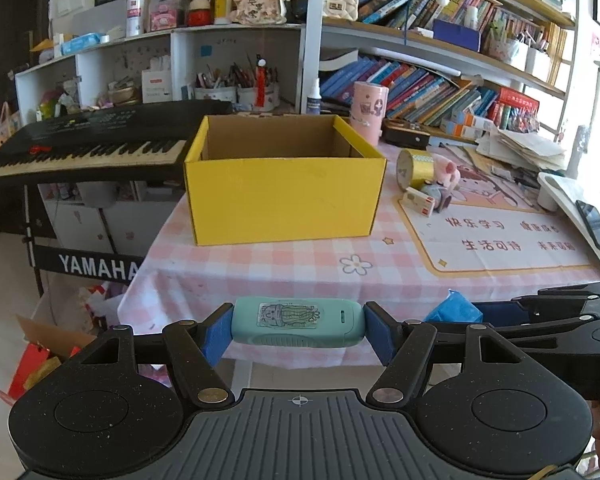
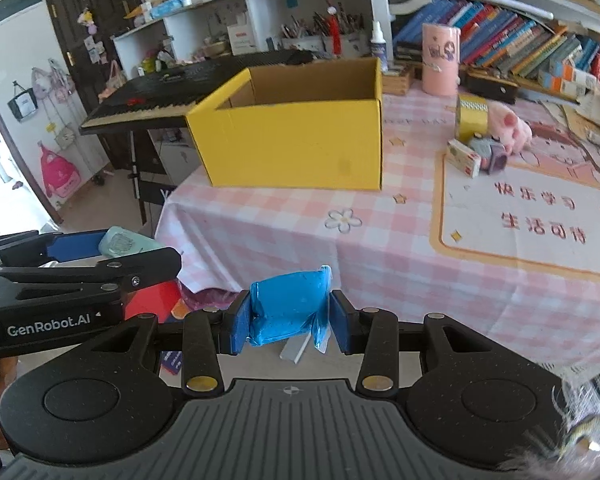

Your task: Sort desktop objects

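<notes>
Teal case [image 1: 296,322] clamped in left hand-held gripper [image 1: 296,332], crumpled blue packet [image 2: 286,304] in right [image 2: 288,320].

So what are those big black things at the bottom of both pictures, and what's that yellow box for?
They are two grabbing tools that a person holds, one in each hand. Each has a small camera looking forward along its jaws, so each picture is one tool's own view. The left gripper pinches a teal case with a cactus sticker. The right gripper squeezes a blue packet. Ahead, on the pink checked tablecloth, stands an open yellow box; what can be seen of its inside is bare. To the box's right lie a gold tape roll, a pink plush toy and a small white box.
</notes>
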Tool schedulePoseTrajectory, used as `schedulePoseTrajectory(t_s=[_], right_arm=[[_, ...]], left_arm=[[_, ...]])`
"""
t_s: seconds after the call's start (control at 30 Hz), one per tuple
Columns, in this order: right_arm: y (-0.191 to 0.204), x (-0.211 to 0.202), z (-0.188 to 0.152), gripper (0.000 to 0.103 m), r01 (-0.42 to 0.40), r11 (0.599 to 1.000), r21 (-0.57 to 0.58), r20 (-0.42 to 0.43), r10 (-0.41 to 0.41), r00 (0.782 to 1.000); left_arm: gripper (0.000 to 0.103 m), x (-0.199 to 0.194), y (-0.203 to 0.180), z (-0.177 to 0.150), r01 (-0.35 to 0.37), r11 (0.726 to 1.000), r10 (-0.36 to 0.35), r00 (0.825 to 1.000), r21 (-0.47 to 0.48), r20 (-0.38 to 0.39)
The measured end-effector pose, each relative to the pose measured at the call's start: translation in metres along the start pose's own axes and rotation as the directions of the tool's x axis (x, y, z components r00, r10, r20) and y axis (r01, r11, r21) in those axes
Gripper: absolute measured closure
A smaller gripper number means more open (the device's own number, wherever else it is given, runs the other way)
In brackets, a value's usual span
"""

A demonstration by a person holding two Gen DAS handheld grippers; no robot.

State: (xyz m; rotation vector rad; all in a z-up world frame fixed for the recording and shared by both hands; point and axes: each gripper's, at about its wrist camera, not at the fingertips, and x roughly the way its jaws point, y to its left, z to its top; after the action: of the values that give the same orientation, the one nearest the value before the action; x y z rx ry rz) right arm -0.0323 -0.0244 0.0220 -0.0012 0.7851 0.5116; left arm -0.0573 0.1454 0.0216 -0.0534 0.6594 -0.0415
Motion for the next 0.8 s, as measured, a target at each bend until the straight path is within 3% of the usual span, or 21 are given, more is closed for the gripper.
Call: schedulePoseTrajectory(t_s=[0.57, 0.8], right_arm=[[-0.008, 0.009, 0.013, 0.065, 0.030, 0.999, -0.012, -0.020, -0.031, 0.999], [-0.016, 0.018, 0.037, 0.065, 0.047, 0.999, -0.028, 0.040, -0.046, 0.998]], left_arm=[[0.034, 0.020, -0.005, 0.015, 0.041, 0.999, -0.041, 0.999, -0.001, 0.003], [0.034, 0.028, -0.005, 0.037, 0.018, 1.000, -0.018, 0.999, 0.010, 0.051]])
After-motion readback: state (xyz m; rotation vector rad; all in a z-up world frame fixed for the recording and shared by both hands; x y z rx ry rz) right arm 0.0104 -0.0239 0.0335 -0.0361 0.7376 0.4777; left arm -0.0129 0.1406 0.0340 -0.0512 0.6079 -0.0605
